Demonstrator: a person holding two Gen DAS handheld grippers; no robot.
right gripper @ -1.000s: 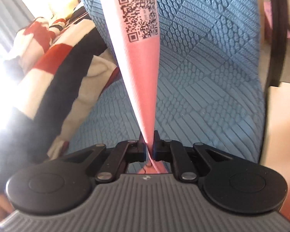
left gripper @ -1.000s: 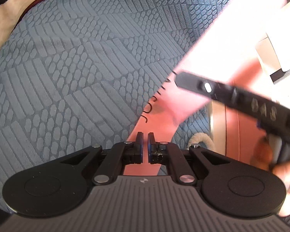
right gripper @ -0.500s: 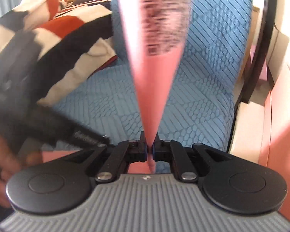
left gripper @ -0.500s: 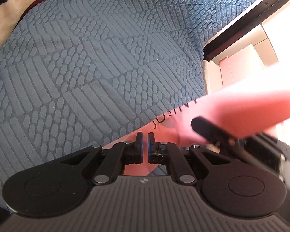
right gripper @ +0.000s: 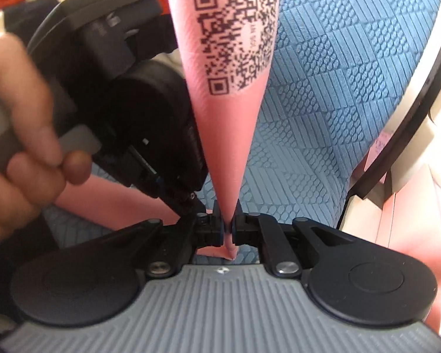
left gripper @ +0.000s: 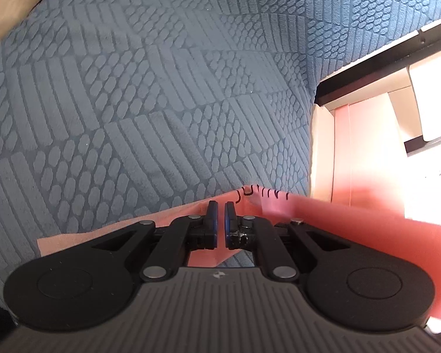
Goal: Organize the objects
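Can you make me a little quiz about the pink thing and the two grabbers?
1. True or false: the right gripper is pinching the pink sheet.
2. What is printed on the pink sheet in the right wrist view? A) a star B) a QR code C) a smiley
3. What patterned surface lies under everything?

Key:
1. True. Its jaws are shut on the sheet's edge.
2. B.
3. A blue textured cover. The left gripper is shut over the pink sheet, but whether it pinches it cannot be told.
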